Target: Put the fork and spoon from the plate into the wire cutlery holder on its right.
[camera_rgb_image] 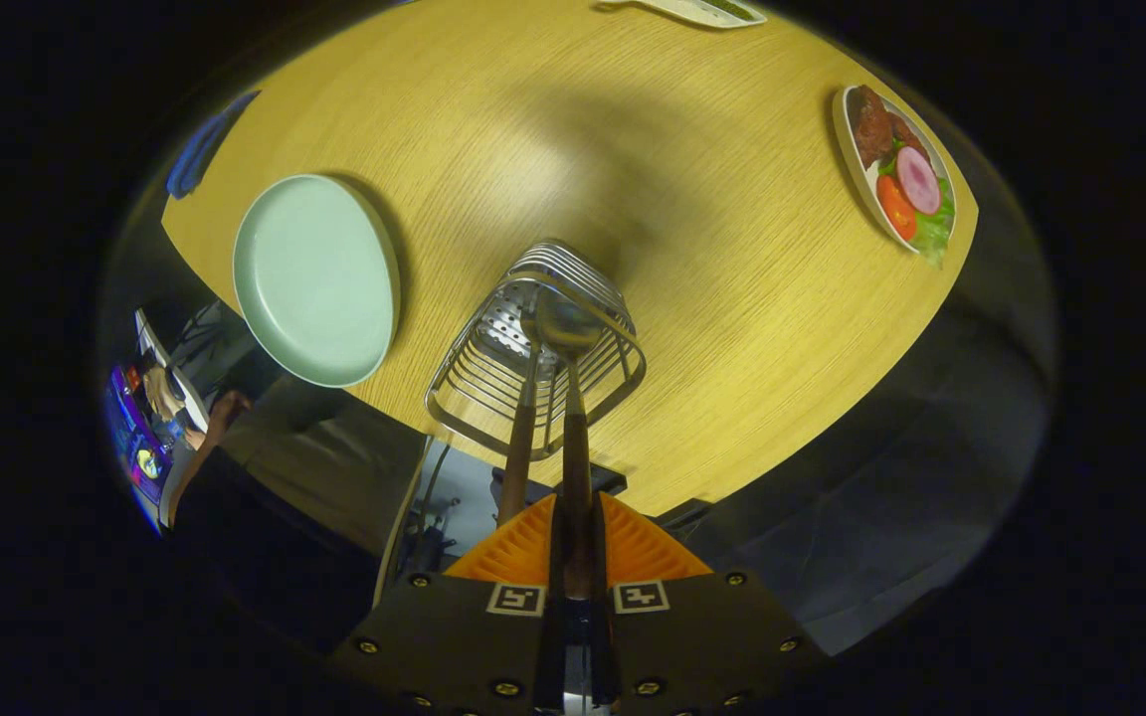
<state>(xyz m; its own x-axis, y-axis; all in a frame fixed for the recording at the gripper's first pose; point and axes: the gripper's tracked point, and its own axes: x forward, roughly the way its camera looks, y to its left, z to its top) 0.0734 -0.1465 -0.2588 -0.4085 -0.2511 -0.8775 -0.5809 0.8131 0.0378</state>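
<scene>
Yellow wood-grain table [692, 199] is seen beneath the wire cutlery holder [533, 343]; the spoon [573, 398] is clamped between the gripper [576, 537] fingers above it, beside the empty plate [314, 278].

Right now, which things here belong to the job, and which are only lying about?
Job: spoon, held in the shut tool over the wire holder; fork already standing in it; green plate.
Lying about: plate of food; dish beyond it.
</scene>
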